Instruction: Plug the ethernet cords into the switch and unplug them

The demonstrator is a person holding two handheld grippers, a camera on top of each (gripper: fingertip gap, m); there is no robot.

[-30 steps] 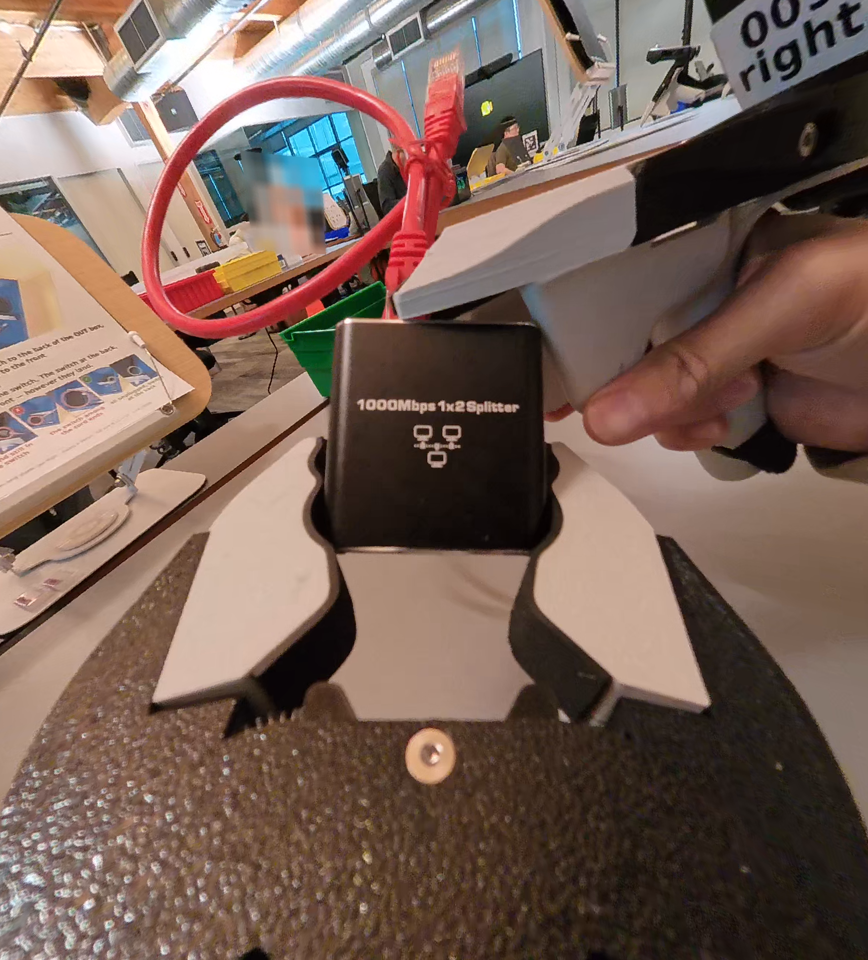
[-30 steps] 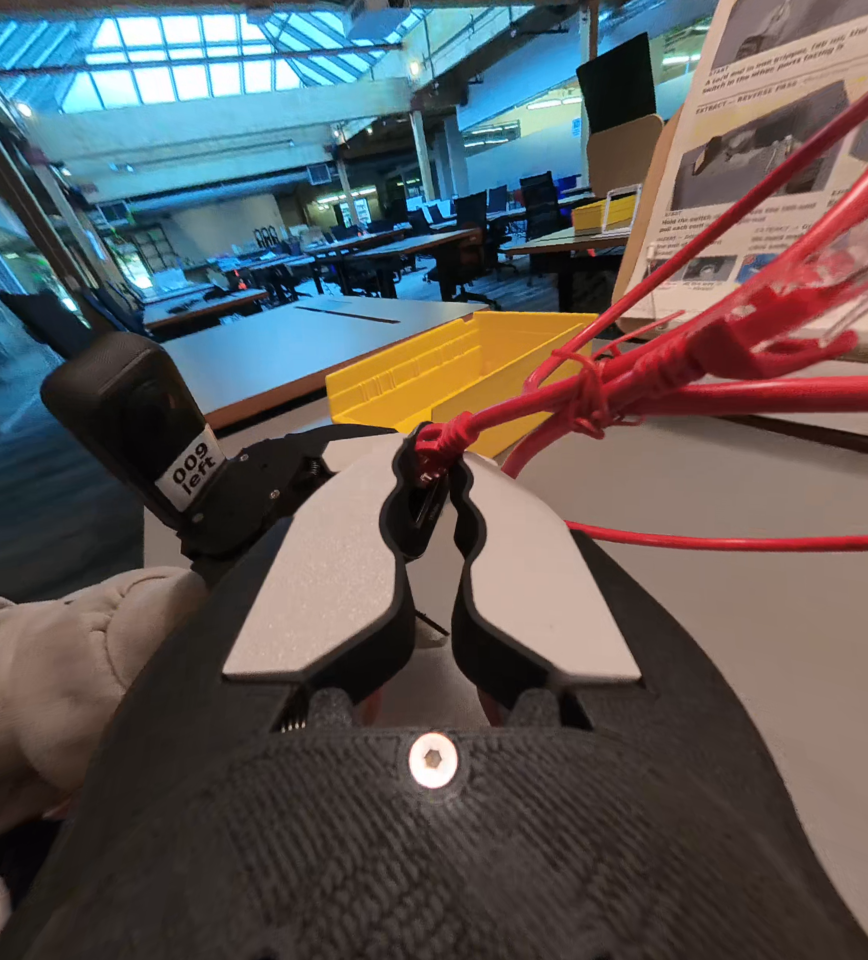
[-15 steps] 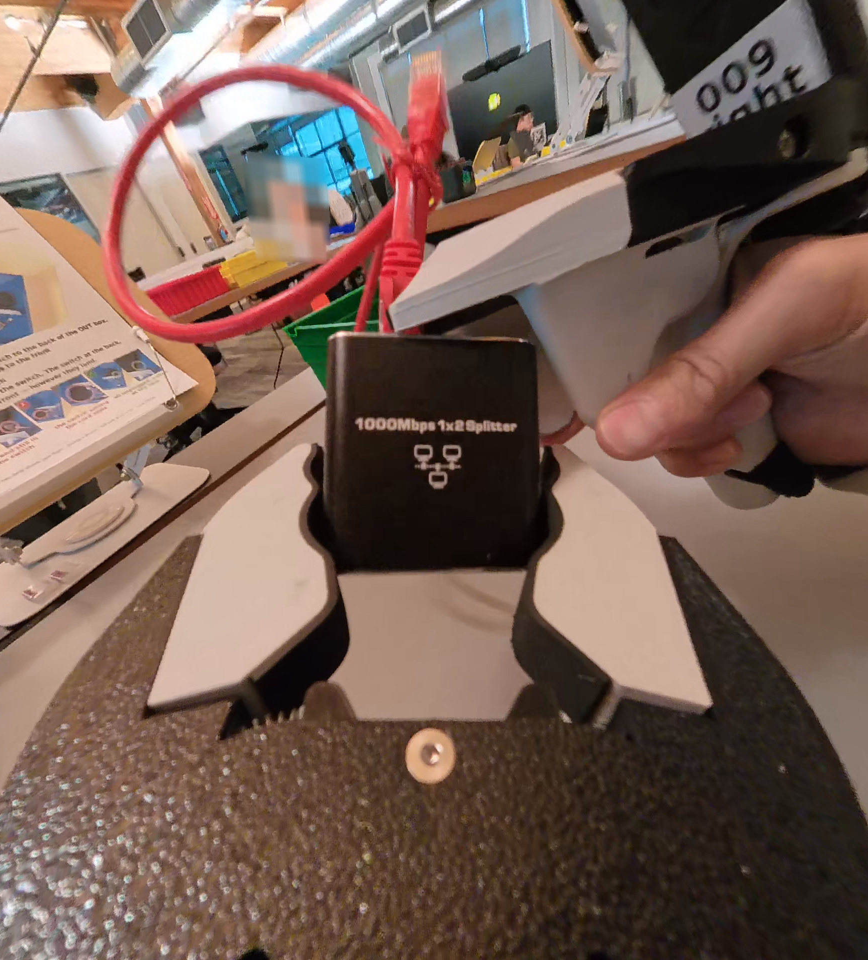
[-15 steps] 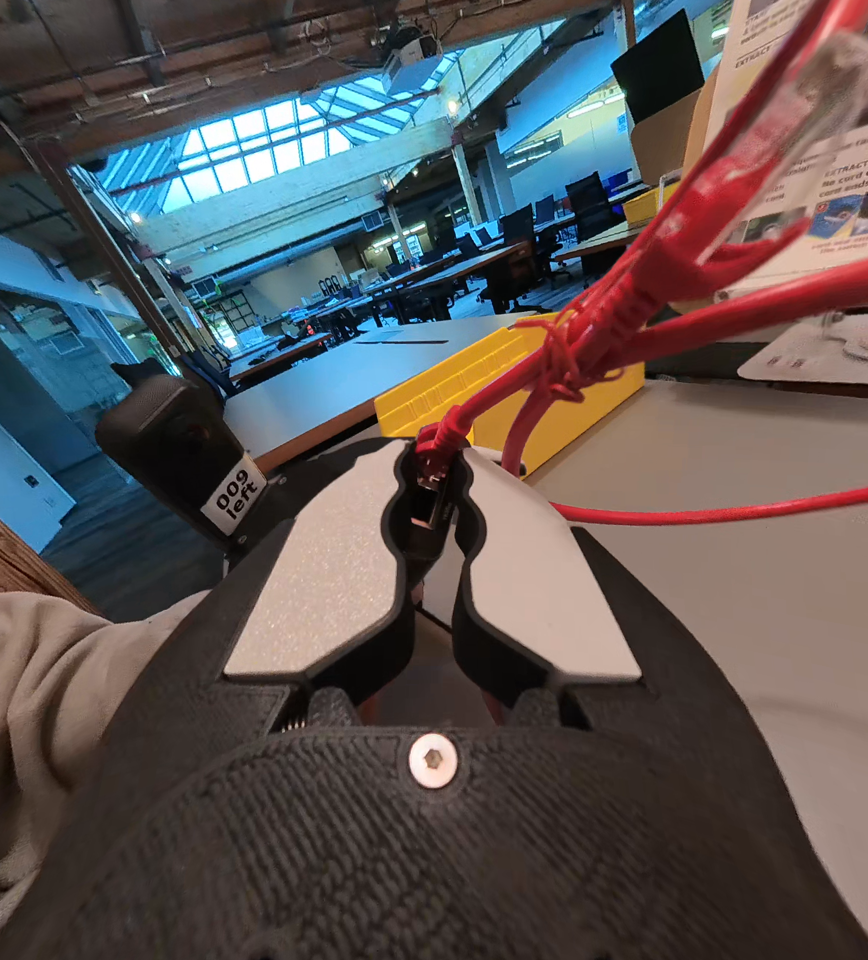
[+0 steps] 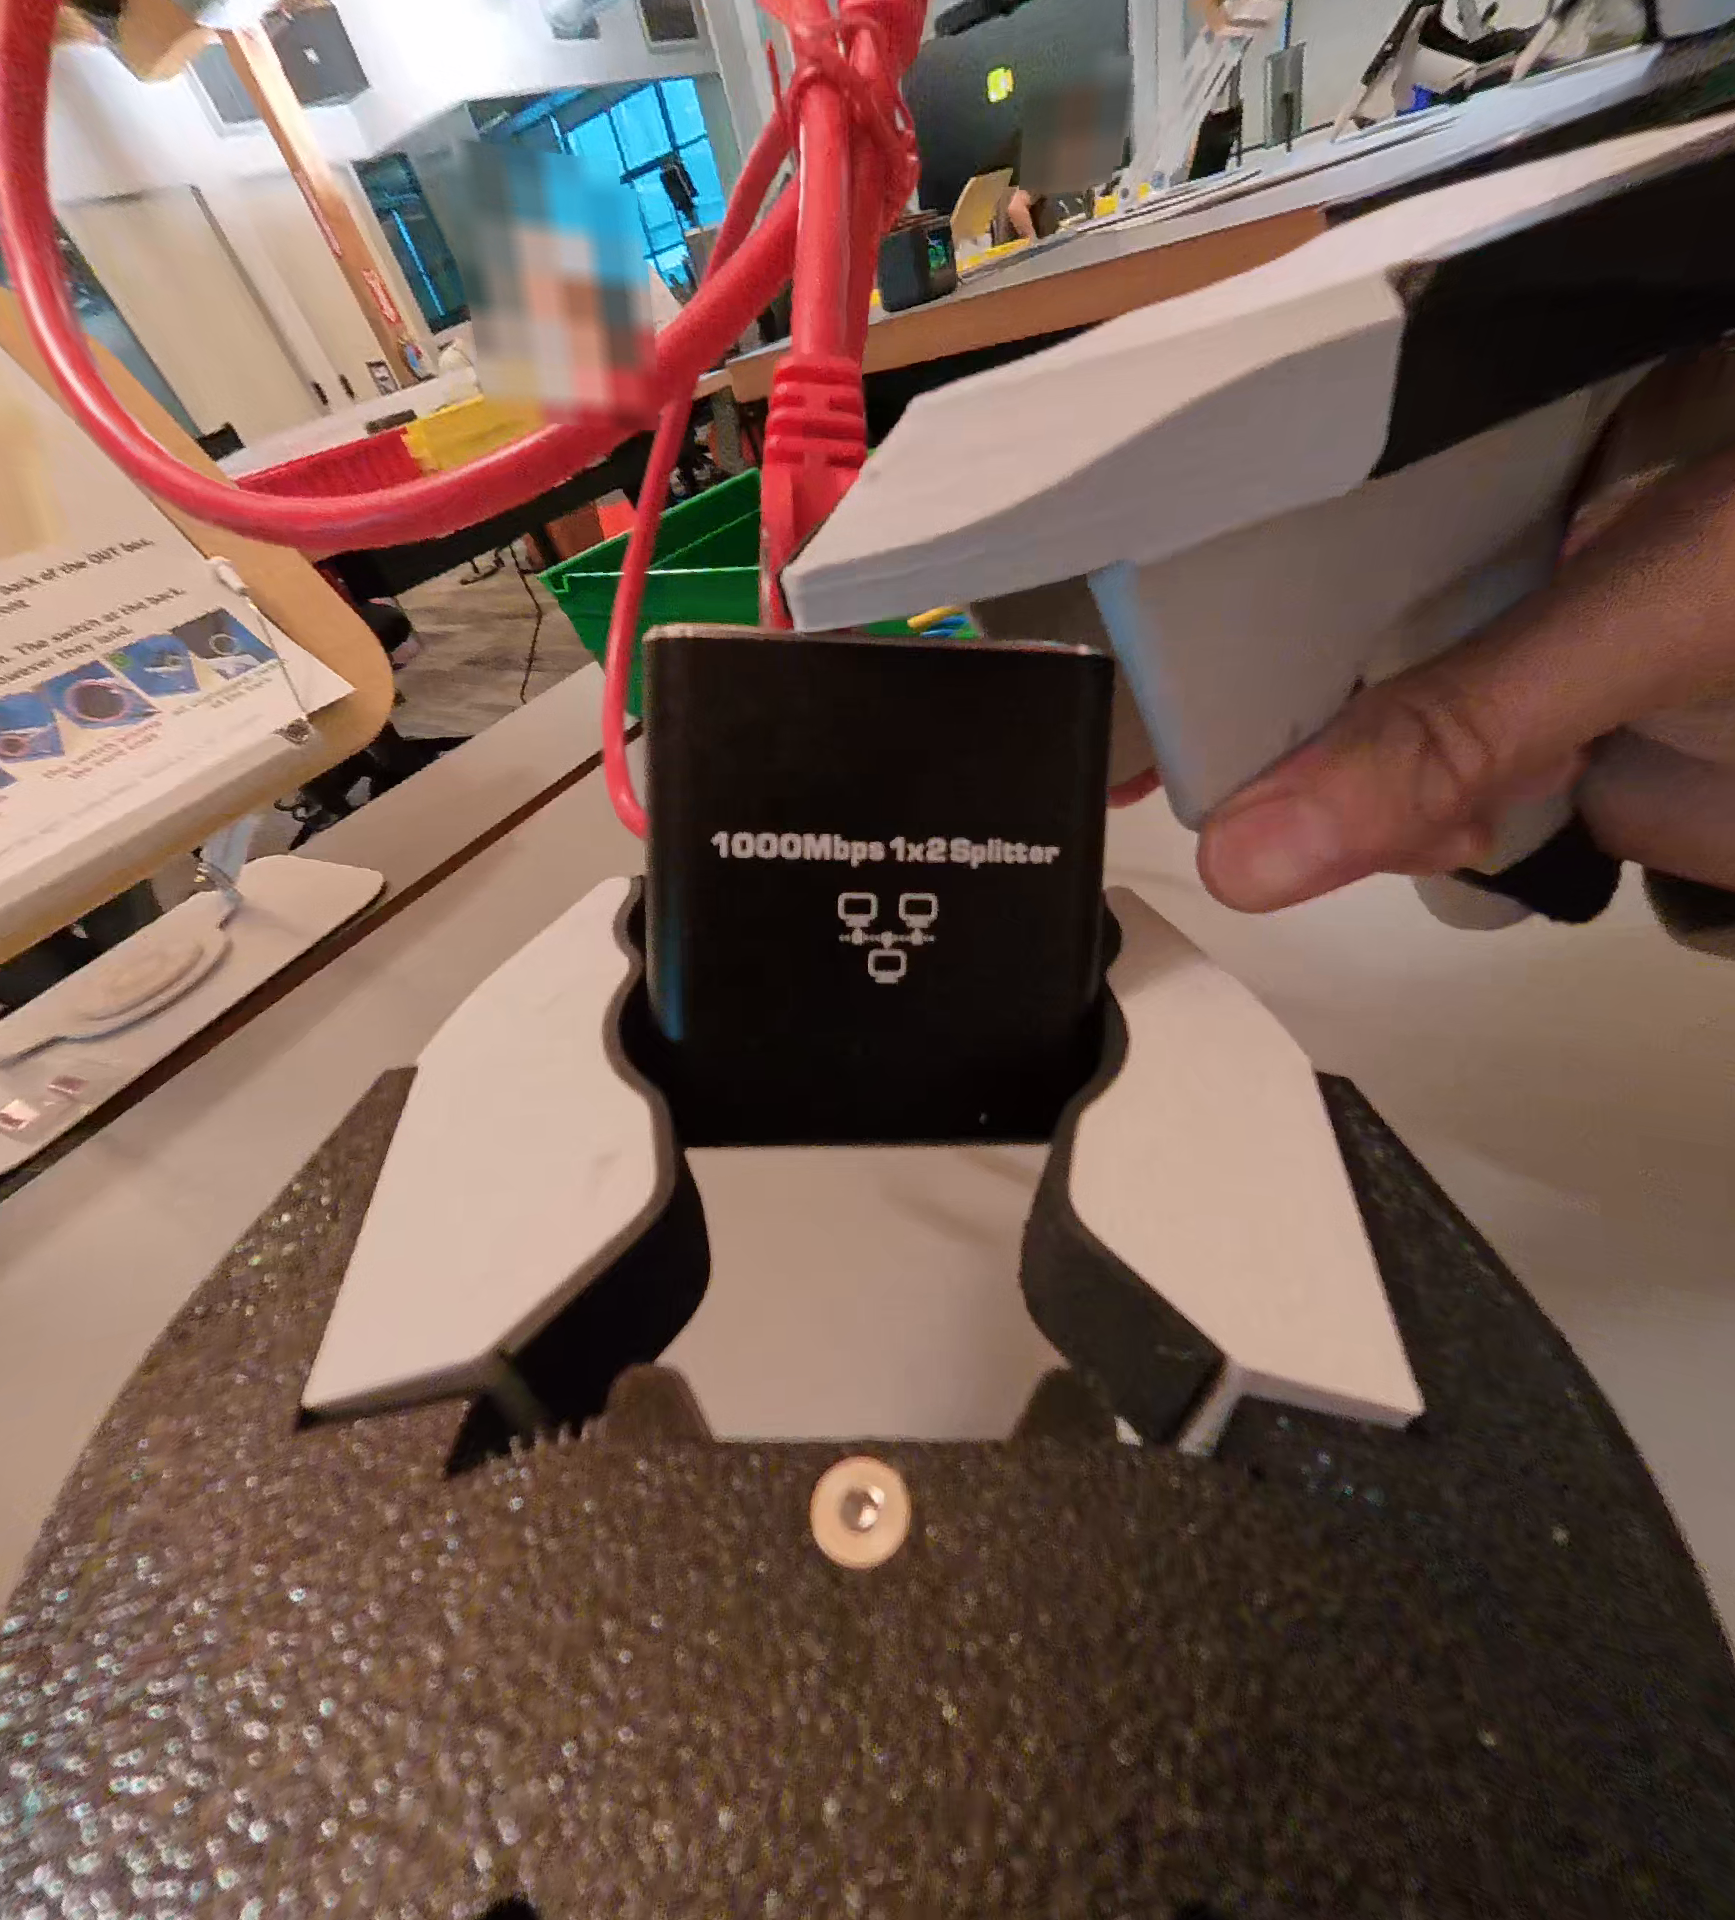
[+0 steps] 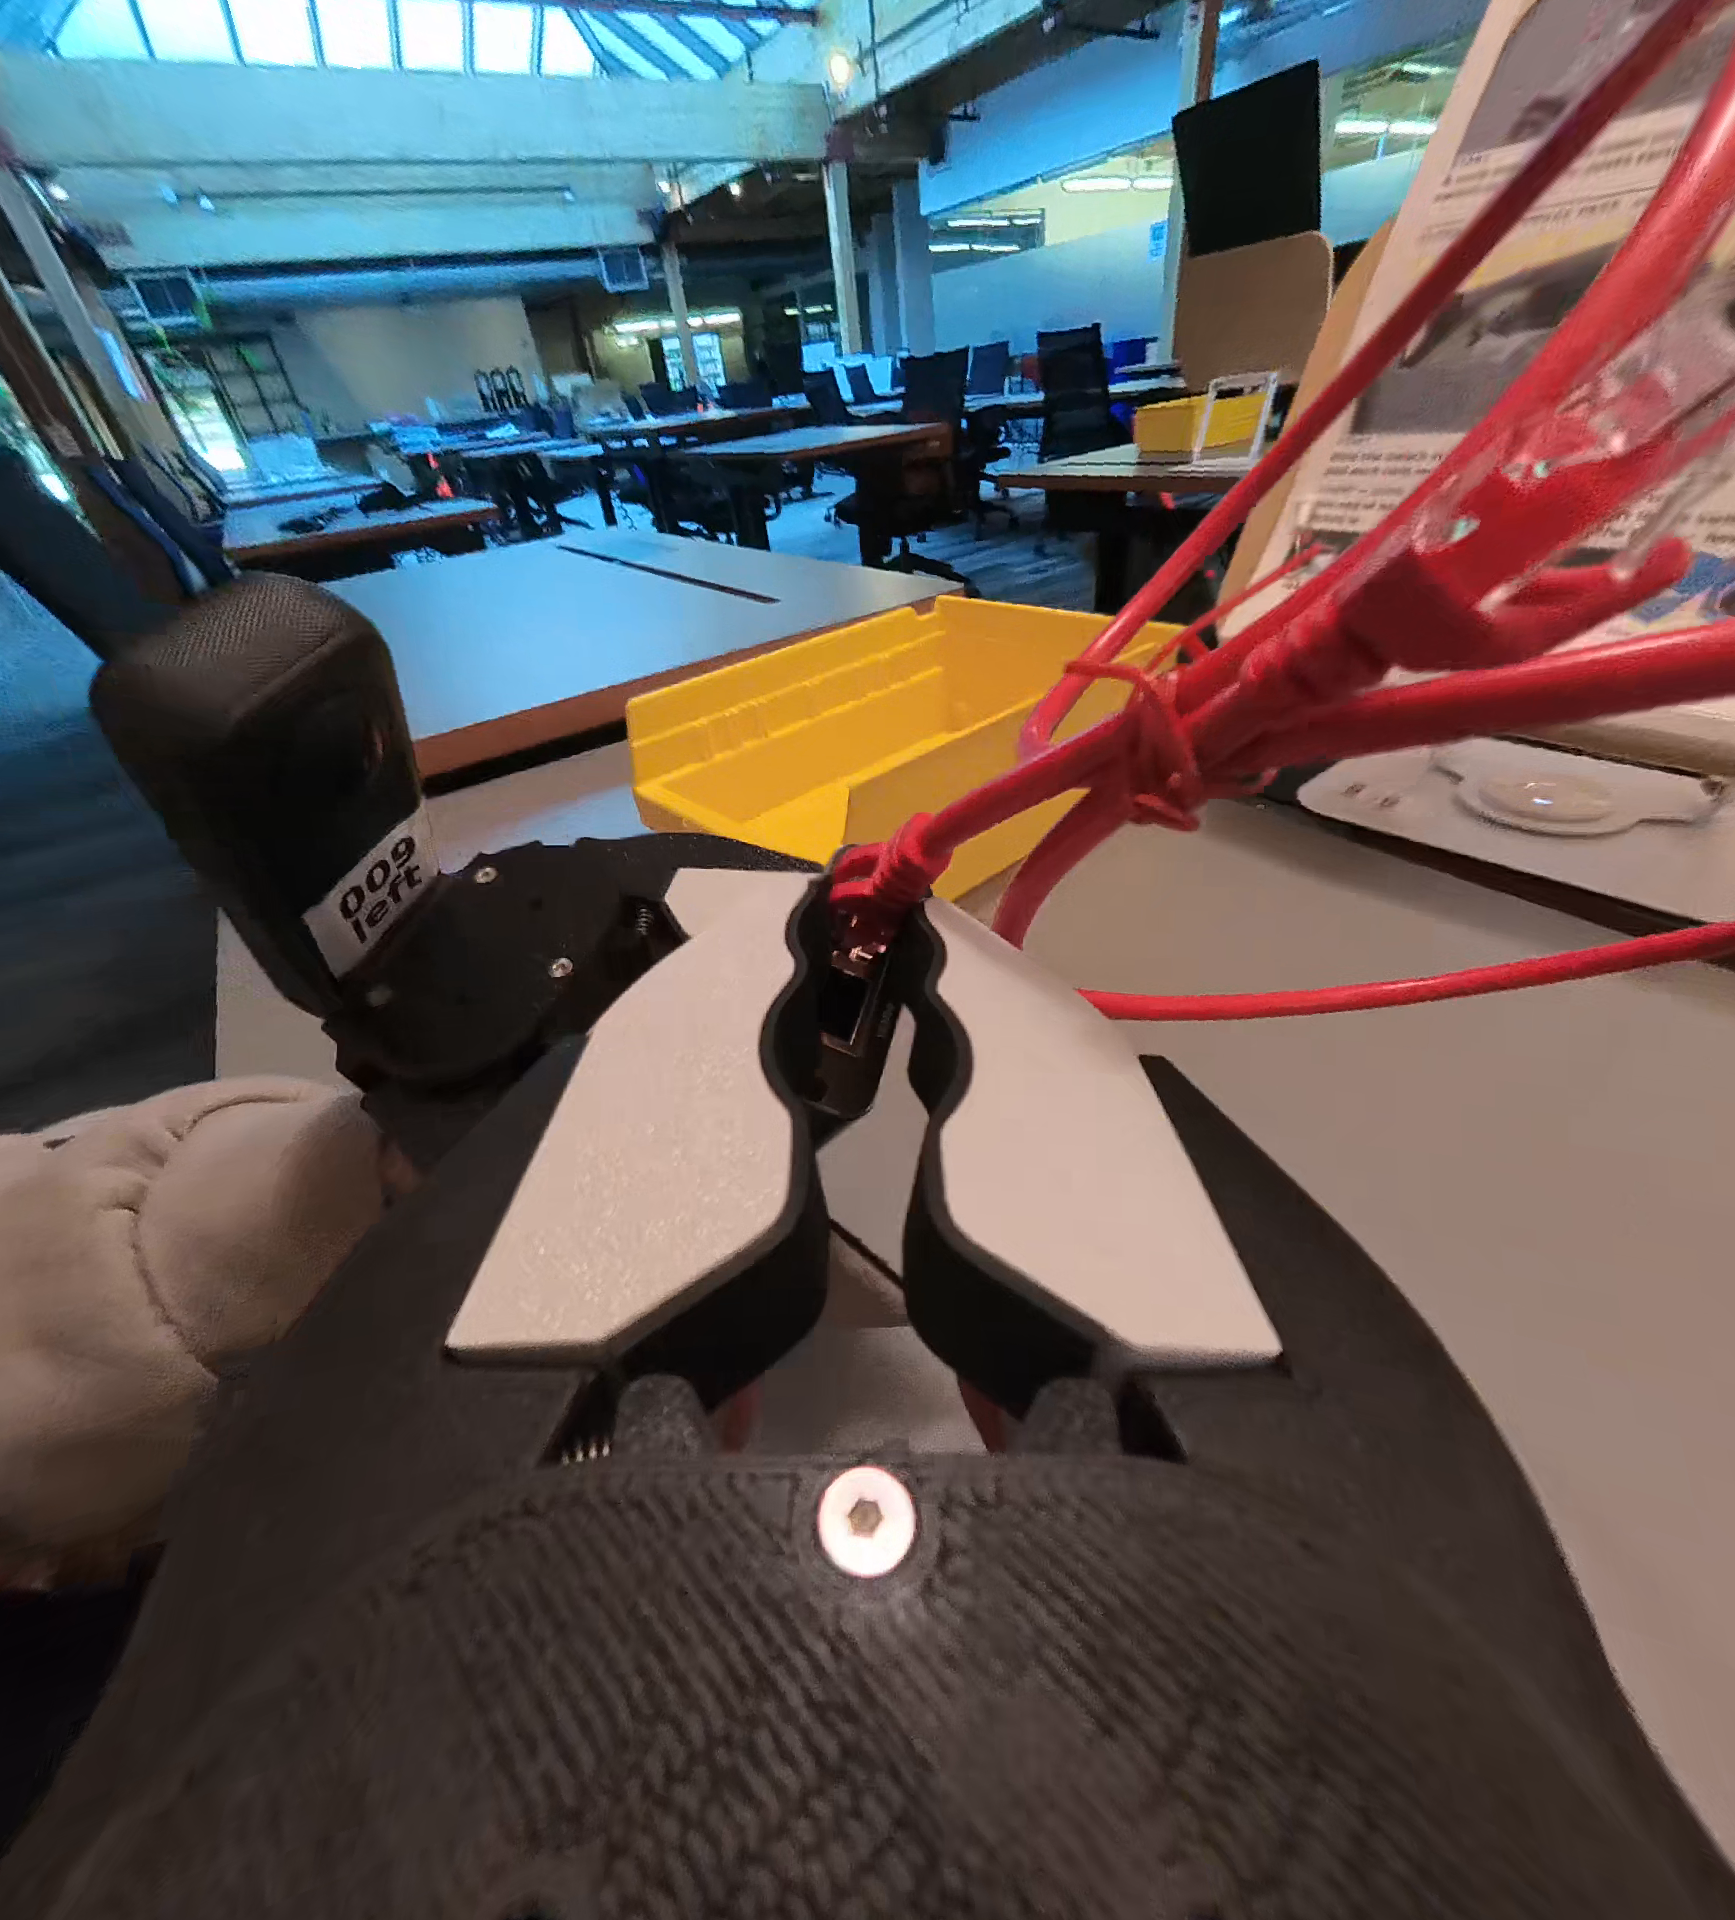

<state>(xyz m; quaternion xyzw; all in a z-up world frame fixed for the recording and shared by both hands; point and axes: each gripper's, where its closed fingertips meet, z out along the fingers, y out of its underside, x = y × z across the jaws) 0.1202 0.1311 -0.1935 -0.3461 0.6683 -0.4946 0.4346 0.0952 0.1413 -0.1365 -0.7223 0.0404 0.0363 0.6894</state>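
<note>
a: where was the switch [image 5: 878,883]?
b: clamped upright between the fingers of the left hand-held gripper [image 5: 873,997], above the pale surface [image 5: 1528,1091].
a: and the right hand-held gripper [image 6: 858,966]?
b: closed on the red cord's plug [image 6: 868,883] at the switch's top edge; the bundled red ethernet cords [image 6: 1258,717] looped away beyond it.

Switch [image 5: 878,883] sits between left gripper [image 5: 873,997] fingers. Cord [image 5: 811,416] rises at its far end. Right gripper [image 6: 858,935] pinches the cord's plug there.
</note>
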